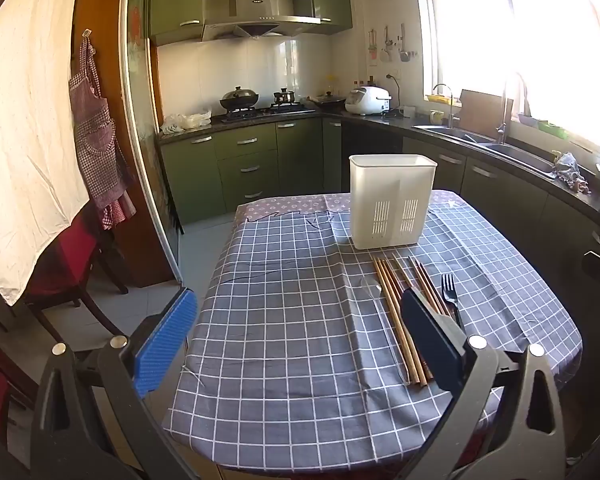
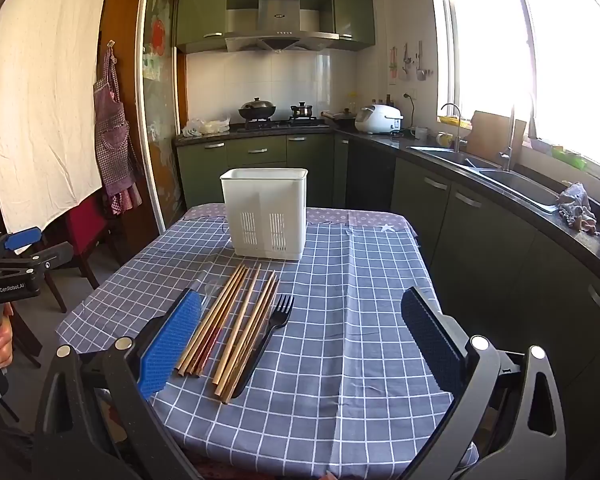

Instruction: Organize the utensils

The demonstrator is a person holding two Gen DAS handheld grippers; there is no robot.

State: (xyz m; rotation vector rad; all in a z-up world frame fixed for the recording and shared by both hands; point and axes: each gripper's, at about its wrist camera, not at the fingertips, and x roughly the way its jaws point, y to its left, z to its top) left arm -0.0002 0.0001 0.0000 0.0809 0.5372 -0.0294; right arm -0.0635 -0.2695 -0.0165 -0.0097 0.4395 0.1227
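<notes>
Lying loose on the worktop (image 2: 360, 320): chopsticks (image 2: 236, 320), fork (image 2: 270, 330), before caddy (image 2: 266, 214); left claw (image 1: 300, 340), right claw (image 2: 300, 340) both spread wide, empty, poised to grasp.

White slotted caddy (image 2: 265, 213) upright, chopsticks (image 2: 236, 322) — black fork (image 2: 265, 340) — lying before it

right gripper (image 2: 300, 344) open | chopsticks (image 2: 236, 320), fork (image 2: 270, 336) before holder (image 2: 266, 212)
</notes>
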